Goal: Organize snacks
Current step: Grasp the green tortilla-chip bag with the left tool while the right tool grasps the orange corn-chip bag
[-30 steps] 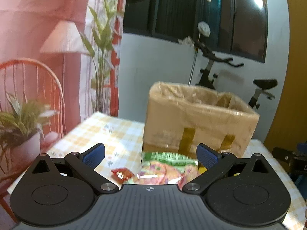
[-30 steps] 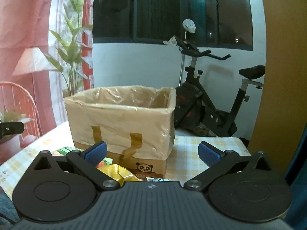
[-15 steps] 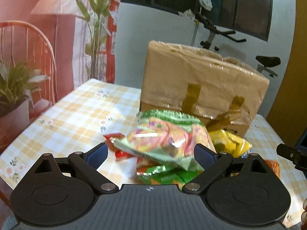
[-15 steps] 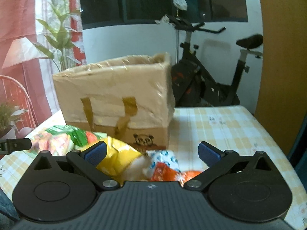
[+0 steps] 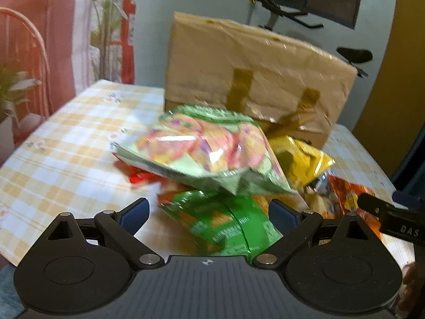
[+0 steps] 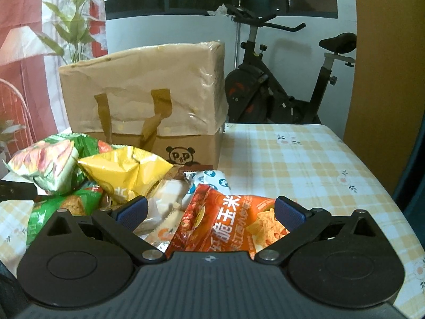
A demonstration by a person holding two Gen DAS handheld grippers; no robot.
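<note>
The left gripper (image 5: 208, 214) has its fingers (image 5: 134, 214) spread wide over a dark green bag (image 5: 225, 223), and the right gripper (image 6: 209, 210) has its fingers (image 6: 289, 210) spread wide over an orange chip bag (image 6: 225, 226), neither one pinching anything. The snack pile (image 6: 124, 175) sits right against the big box (image 6: 148, 93), with bare surface (image 6: 292, 159) to the right and more to the left. Both grippers have dipped closer to the snacks than a second ago.

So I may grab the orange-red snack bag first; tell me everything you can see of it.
The orange-red snack bag is a glossy, crinkled foil pouch printed with white Chinese characters and chip pictures. It lies tilted on the near right of the snack pile, partly over a pale wrapped snack, between the right tongs' open blue pads, which have not closed on it.
</note>
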